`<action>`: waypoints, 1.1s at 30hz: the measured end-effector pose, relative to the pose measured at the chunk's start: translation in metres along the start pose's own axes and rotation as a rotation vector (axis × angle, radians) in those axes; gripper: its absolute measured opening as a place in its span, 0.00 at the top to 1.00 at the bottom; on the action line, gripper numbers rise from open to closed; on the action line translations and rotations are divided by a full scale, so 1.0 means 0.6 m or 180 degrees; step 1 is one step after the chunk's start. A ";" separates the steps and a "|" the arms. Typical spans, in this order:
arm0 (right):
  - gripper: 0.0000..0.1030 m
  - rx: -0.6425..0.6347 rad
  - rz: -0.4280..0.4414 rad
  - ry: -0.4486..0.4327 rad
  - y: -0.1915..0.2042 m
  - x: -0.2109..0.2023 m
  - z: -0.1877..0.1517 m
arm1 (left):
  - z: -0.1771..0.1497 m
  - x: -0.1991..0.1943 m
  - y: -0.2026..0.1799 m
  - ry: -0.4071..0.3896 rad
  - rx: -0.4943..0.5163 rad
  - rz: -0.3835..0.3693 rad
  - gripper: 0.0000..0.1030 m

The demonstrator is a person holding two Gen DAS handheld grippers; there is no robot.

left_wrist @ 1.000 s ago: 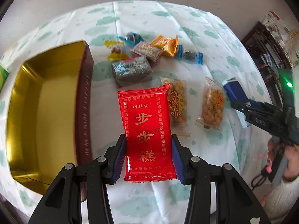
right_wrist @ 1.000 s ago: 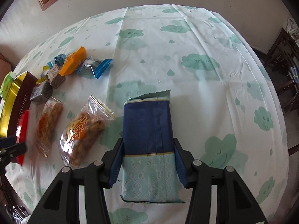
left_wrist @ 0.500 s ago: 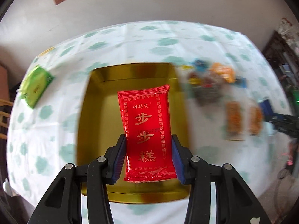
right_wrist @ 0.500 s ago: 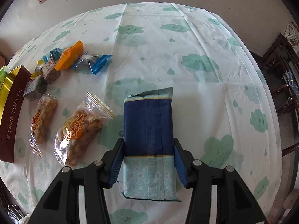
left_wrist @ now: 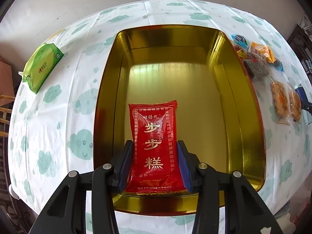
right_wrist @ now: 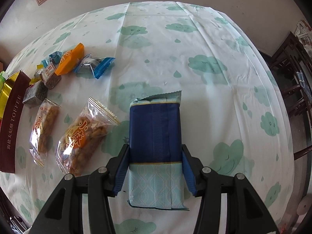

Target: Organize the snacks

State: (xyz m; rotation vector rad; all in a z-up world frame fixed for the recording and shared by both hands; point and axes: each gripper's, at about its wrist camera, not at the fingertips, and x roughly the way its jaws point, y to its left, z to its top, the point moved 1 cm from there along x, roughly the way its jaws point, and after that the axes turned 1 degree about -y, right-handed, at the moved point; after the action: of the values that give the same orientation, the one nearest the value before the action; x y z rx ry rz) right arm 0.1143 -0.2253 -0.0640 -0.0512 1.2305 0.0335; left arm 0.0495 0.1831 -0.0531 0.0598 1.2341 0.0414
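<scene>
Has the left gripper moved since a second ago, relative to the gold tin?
Yes. The left gripper, shut on the red packet, has moved from over the tablecloth beside the gold tin to above its open inside.

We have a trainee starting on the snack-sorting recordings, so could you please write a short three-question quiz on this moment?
1. True or false: the gold tin already has snacks lying on its floor.
2. Which gripper holds the red packet: A) left B) right?
3. What lies on the tablecloth left of the tin in the left wrist view?

Key: 1 false, its floor is bare. 2 A, the left gripper; the right gripper holds the blue packet. 3 the green packet.
</scene>
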 end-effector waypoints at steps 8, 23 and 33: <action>0.49 -0.0029 0.0003 0.0063 -0.001 0.002 0.004 | -0.011 0.006 -0.005 0.0025 0.0011 0.0009 0.61; 0.51 0.0088 -0.0037 0.0016 -0.001 0.002 0.001 | -0.028 0.002 -0.010 0.0013 -0.0095 -0.0035 0.61; 0.51 0.0305 -0.0107 -0.0215 -0.005 -0.034 0.000 | -0.039 -0.004 -0.017 0.0042 -0.0235 -0.0057 0.61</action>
State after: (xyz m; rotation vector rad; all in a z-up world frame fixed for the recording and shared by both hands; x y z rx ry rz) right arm 0.1075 -0.2280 -0.0448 0.0126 1.1621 -0.0527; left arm 0.0269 0.1736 -0.0594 -0.0158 1.2450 0.0719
